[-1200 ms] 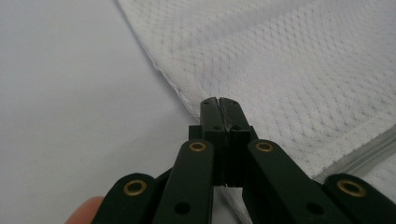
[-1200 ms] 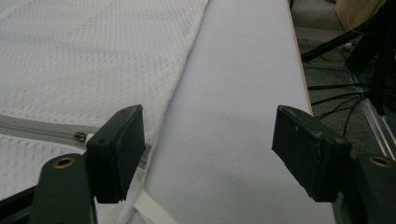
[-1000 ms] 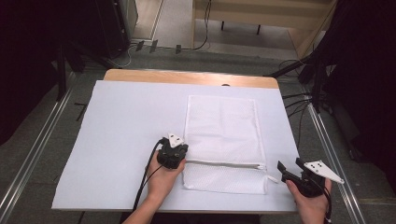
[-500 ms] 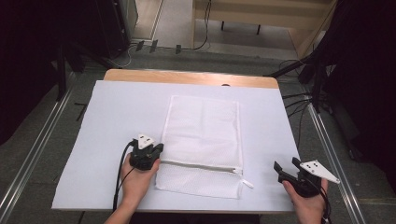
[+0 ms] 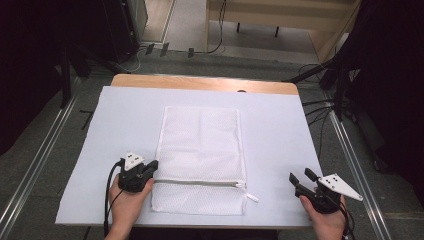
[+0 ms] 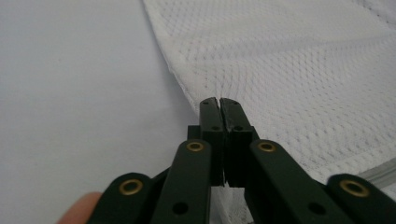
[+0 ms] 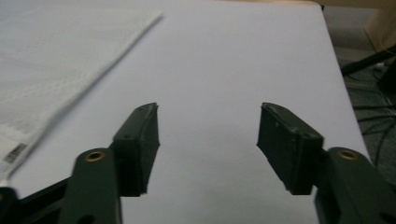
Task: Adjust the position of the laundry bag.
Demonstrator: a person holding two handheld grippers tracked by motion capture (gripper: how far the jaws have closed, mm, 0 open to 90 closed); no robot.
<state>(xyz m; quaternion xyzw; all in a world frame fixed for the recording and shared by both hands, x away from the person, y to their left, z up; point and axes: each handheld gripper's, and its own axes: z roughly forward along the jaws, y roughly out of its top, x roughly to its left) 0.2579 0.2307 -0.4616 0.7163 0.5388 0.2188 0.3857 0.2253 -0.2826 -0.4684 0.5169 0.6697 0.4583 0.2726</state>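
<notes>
A white mesh bag (image 5: pixel 200 150) lies flat on the pale sheet, with a closed zipper (image 5: pixel 200 183) running across near its front end. At the bag's left edge, level with the zipper, my left gripper (image 5: pixel 152 166) pinches the fabric. In the left gripper view its jaws (image 6: pixel 219 100) stand almost together on the puckered mesh (image 6: pixel 289 70), and they have just been opening a little. Near the front right corner my right gripper (image 5: pixel 300 175) is open over bare sheet. Its jaws (image 7: pixel 208 121) have just been closing, with nothing between them; the bag (image 7: pixel 56 60) lies off to their left.
The pale sheet (image 5: pixel 280 130) covers most of a wooden table (image 5: pixel 200 82). The zipper pull (image 5: pixel 250 196) sticks out at the bag's front right. Cables run over the floor behind the table (image 5: pixel 215 47) and to its right (image 5: pixel 320 107).
My left gripper has moved left and dragged the mesh bag with it across the sheet. The right gripper has stayed in place, with its jaws a little narrower.
</notes>
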